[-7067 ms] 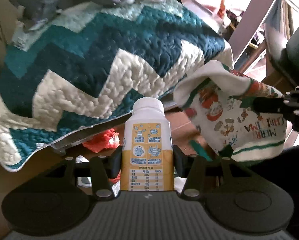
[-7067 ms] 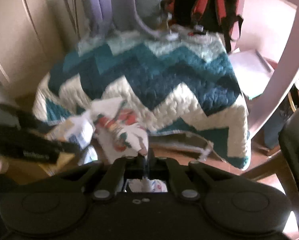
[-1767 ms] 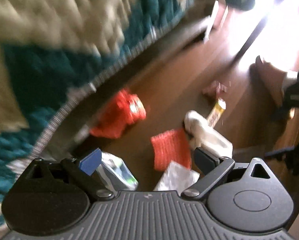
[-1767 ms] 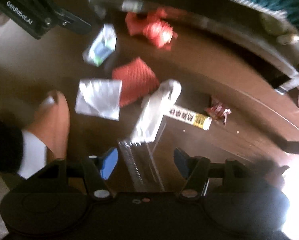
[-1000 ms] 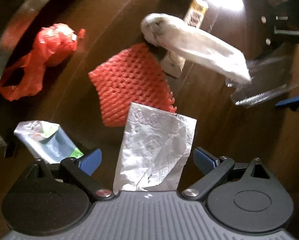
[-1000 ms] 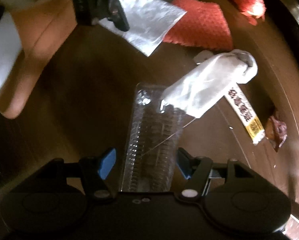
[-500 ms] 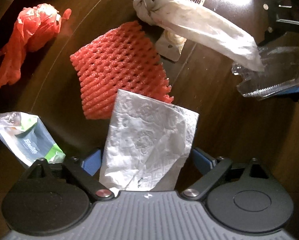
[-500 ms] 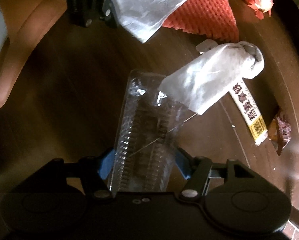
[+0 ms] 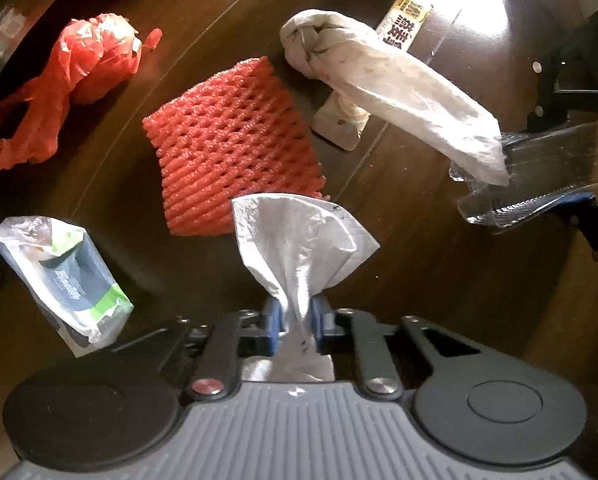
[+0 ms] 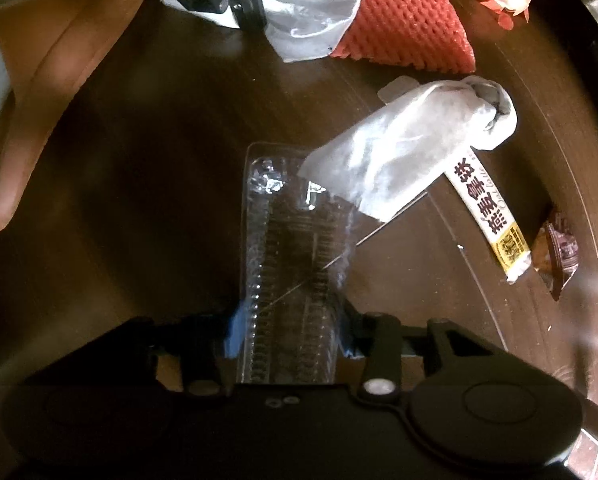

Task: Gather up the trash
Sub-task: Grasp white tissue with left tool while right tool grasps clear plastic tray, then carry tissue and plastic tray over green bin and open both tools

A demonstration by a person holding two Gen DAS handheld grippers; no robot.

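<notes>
Left gripper pinches the tissue at lower centre; right gripper clamps the clear tray (knotted bag overlaps its far end). Lift both straight up, gently, since tissue tears. Tissue crumpled white; tray ribbed, transparent, flimsy.

the left tongs are pinched tight on a white tissue. the right tongs squeeze a clear plastic tray between blue-padded fingers, pointing down at the floor.
</notes>
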